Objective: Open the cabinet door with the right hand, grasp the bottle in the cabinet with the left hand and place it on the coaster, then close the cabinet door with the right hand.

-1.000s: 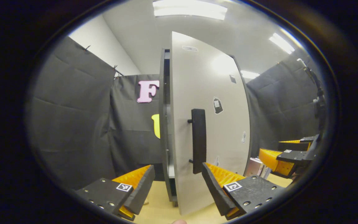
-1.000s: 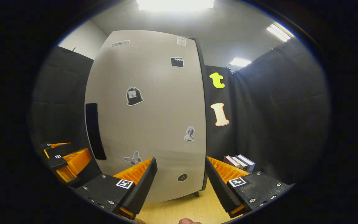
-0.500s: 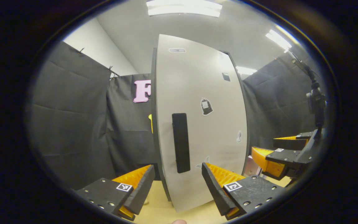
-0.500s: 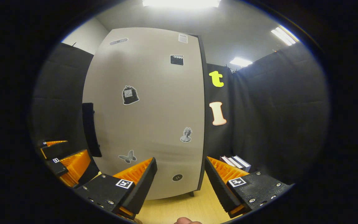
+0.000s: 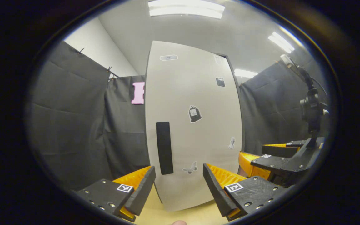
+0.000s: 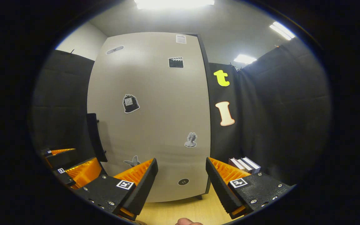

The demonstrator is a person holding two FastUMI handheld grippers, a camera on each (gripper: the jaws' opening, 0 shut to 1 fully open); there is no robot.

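A: Status on the cabinet?

B: Cabinet door [image 5: 195, 125] faces me, flat and pale, looks shut against the dark cabinet frame [image 6: 205, 93] on its right edge. It stands on the light wood tabletop [image 6: 180, 212].

A: Handle?

B: Black vertical door handle [image 5: 164, 147] at the door's left side. Nothing touching it.

A: Your tongs?

B: My left gripper [image 5: 178, 184] is released, jaws spread wide, nothing between them, hanging near the door's lower edge. My right gripper [image 6: 181, 181] likewise released and empty, in front of the door's lower right part. In the left gripper view my right gripper sits off to the right, apart from the door.

A: Bottle, coaster?

B: Can't tell where either is.

A: Anything else?

B: Some books [image 6: 242, 164] stand on the table right of the cabinet. Small stickers on the door: a butterfly sticker [image 5: 190, 168] low, a bust sticker [image 6: 191, 140] toward the right.
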